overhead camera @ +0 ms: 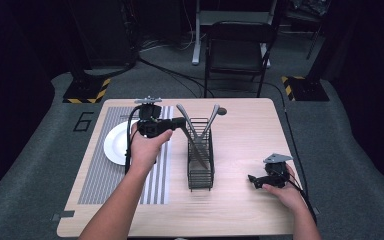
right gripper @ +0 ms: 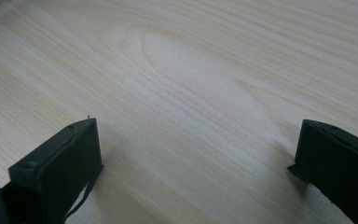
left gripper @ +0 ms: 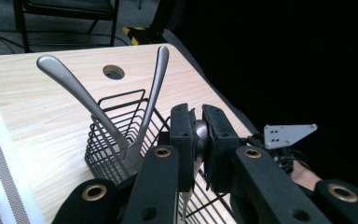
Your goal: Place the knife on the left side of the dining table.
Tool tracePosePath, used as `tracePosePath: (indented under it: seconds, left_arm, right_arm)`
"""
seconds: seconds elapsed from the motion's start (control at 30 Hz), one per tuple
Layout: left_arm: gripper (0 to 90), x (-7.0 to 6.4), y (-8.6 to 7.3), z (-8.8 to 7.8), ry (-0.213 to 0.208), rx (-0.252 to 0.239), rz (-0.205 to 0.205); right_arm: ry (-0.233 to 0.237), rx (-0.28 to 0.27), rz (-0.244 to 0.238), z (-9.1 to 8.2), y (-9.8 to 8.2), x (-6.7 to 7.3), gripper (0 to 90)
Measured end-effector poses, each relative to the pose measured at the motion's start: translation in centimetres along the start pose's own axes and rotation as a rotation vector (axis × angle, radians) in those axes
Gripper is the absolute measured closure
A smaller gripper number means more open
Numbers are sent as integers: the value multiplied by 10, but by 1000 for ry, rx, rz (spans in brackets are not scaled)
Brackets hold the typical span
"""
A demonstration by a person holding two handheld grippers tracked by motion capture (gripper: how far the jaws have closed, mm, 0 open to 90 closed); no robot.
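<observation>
A black wire cutlery basket [overhead camera: 200, 161] stands mid-table, with two silver utensil handles [overhead camera: 182, 113] leaning out of it in a V. My left gripper [overhead camera: 181, 123] hovers at the basket's upper left, shut on a third silver utensil [overhead camera: 196, 147] that slants down into the basket. In the left gripper view the jaws [left gripper: 198, 116] pinch that utensil's handle [left gripper: 199, 133] above the basket [left gripper: 114, 144], beside the two standing handles [left gripper: 77, 91]. My right gripper [overhead camera: 254, 179] rests low on the table at the right, open [right gripper: 196, 140], with bare wood between its fingers.
A white plate [overhead camera: 116, 143] lies on a grey striped placemat [overhead camera: 100, 170] at the left of the wooden table [overhead camera: 240, 210]. A small round hole [left gripper: 113, 72] sits in the tabletop behind the basket. A black folding chair [overhead camera: 237, 50] stands beyond the far edge.
</observation>
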State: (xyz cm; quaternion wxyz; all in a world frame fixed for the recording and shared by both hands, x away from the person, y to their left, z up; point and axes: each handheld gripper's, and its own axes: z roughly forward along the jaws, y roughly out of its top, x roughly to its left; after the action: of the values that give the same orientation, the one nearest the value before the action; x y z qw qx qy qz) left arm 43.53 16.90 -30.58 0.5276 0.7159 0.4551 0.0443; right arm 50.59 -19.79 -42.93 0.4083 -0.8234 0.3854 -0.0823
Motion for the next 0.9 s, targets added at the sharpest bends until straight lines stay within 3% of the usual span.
tracePosePath:
  seconds: [0.2,0.9]
  left_arm:
    - [834,3,4,-10,-2,-28,-23]
    - [834,8,22,-52,22,-107,-24]
  right_arm:
    - [0,0,0,0,0,0,0]
    - [0,0,0,0,0,0,0]
